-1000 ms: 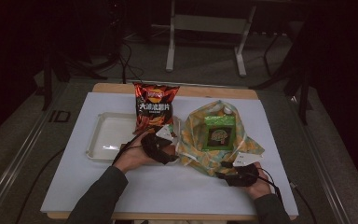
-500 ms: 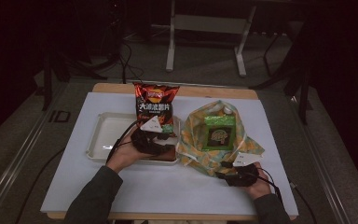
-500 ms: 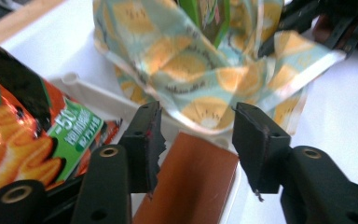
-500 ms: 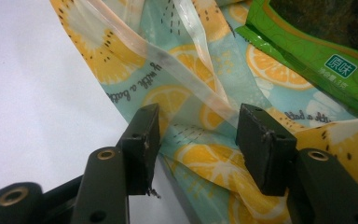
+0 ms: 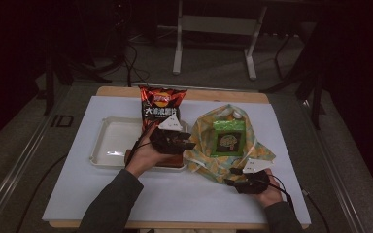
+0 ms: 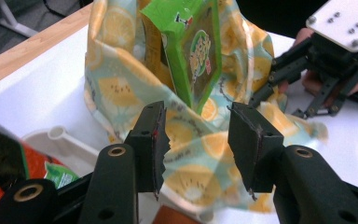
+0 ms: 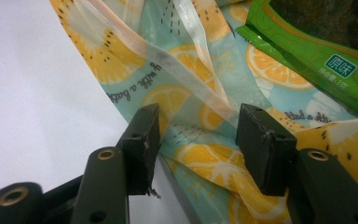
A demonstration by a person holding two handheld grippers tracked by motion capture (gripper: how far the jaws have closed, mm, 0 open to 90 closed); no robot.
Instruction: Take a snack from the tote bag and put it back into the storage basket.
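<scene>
Left gripper (image 5: 182,143): shifted from the edge of the lemon-print bag (image 5: 205,138) to above the white tray (image 5: 108,141), raised; fingers just narrowed to half-closed, nothing seen between them, so apparently grasping nothing.

Right gripper (image 5: 237,178): unmoved at the bag's near corner; fingers released, astride the printed film without pressing.

Bag: on the desk (image 5: 102,194) right of the tray, mouth open, green snack packet (image 5: 228,140) standing inside. Judged: one item in, next pick probably from the tray.

Red chip bag (image 5: 161,104): upright behind the tray.

Desk: white sheet over wood.

Room: dim, grey floor, cables, pale metal stand (image 5: 213,24) behind.
</scene>
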